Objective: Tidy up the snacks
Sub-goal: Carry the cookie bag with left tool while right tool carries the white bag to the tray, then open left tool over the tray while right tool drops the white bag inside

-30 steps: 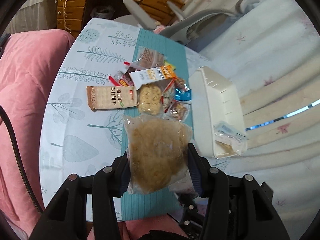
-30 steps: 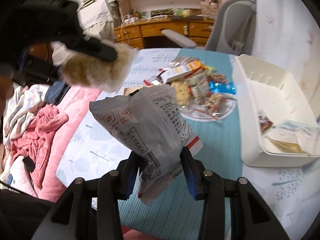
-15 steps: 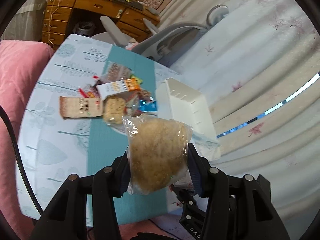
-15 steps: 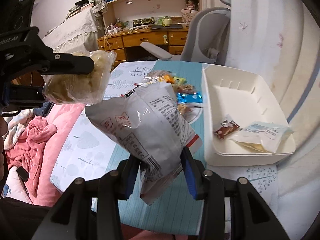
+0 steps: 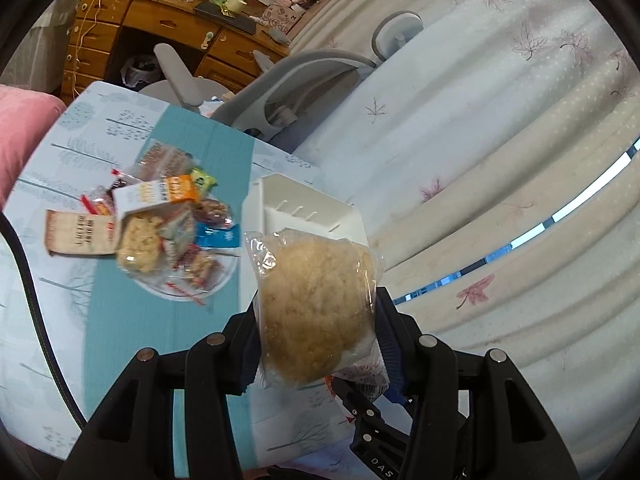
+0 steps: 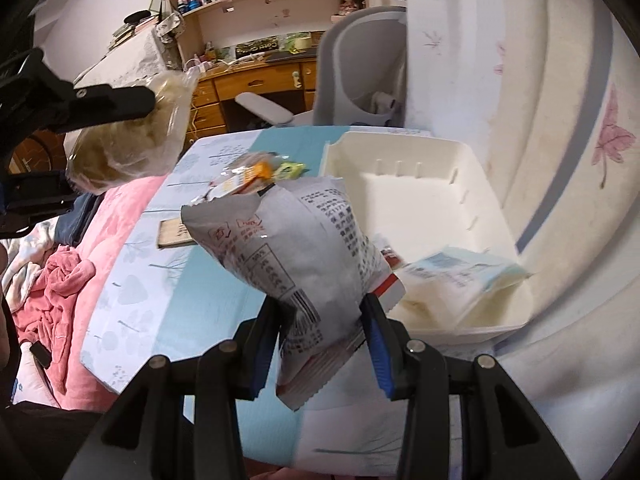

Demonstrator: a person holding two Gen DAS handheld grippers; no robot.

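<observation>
My left gripper (image 5: 316, 320) is shut on a clear-wrapped round bun (image 5: 316, 308), held in the air in front of the white plastic bin (image 5: 308, 208). My right gripper (image 6: 320, 312) is shut on a grey printed snack bag (image 6: 296, 248), held above the table's teal strip just left of the bin (image 6: 492, 184). The bin holds a pale blue packet (image 6: 460, 272) and a small red-brown packet (image 6: 390, 256). A pile of mixed snacks (image 5: 168, 220) lies on a glass plate (image 5: 224, 280) left of the bin. In the right wrist view the left gripper (image 6: 148, 100) with the bun (image 6: 128, 144) hangs at upper left.
A brown cracker pack (image 5: 80, 234) lies on the tablecloth (image 5: 48, 300) left of the pile. A grey office chair (image 5: 288, 80) and a wooden desk (image 5: 160, 28) stand beyond the table. Pink bedding (image 6: 72, 280) lies along its left side, a pale curtain (image 5: 500, 140) on the right.
Both grippers have risen and swung right toward the white bin, each keeping its snack. The bin now sits nearer the middle of both views and the snack pile has slid left.
</observation>
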